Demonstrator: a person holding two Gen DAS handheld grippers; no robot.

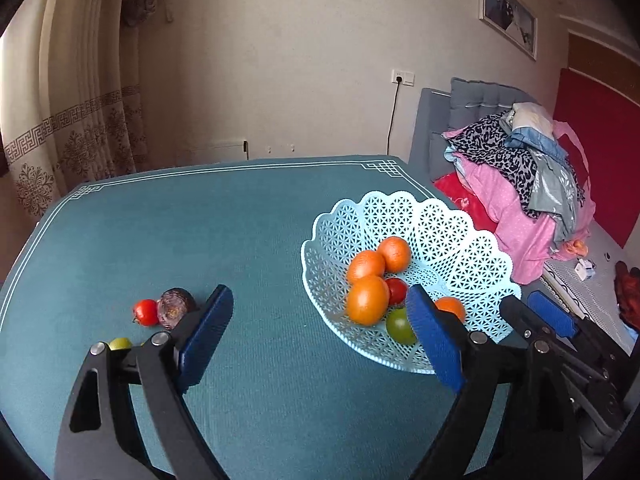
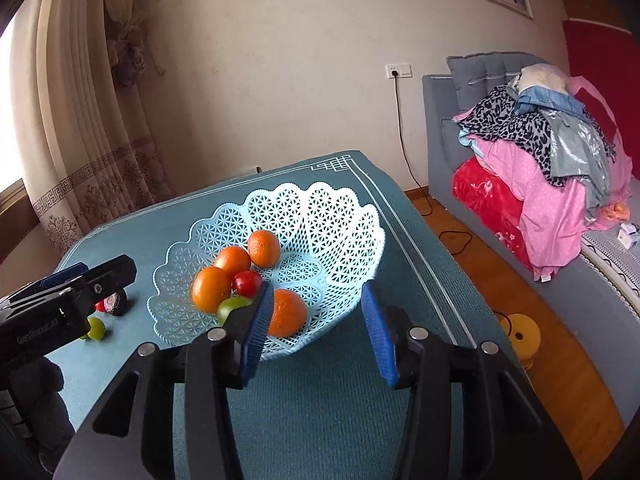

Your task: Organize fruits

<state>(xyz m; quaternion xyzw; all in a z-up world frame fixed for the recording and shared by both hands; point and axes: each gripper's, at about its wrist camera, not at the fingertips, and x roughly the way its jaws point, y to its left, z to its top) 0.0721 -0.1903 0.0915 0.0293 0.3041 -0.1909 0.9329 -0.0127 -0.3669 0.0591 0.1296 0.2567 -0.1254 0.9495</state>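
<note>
A pale blue lattice basket (image 1: pixel 460 240) (image 2: pixel 320 216) stands on the teal table (image 1: pixel 180 232) and holds several oranges (image 1: pixel 367 300) (image 2: pixel 286 312), a red tomato (image 1: pixel 397 290) (image 2: pixel 247 283) and a green fruit (image 1: pixel 400 326) (image 2: pixel 232 307). On the cloth to its left lie a red tomato (image 1: pixel 146 312), a dark purple fruit (image 1: pixel 176 308) (image 2: pixel 116 302) and a small green fruit (image 1: pixel 120 344) (image 2: pixel 96 328). My left gripper (image 1: pixel 320 296) (image 2: pixel 68 280) is open wide and holds nothing, hanging between the loose fruits and the basket. My right gripper (image 2: pixel 317 288) (image 1: pixel 552 312) hangs open over the basket's near rim, an orange beside its left finger.
The table's right edge (image 2: pixel 420 248) drops to a wooden floor where a yellow object (image 2: pixel 520 334) and a black cable lie. A grey sofa heaped with clothes (image 2: pixel 560 152) stands to the right. Curtains (image 1: pixel 60 120) hang at the left behind the table.
</note>
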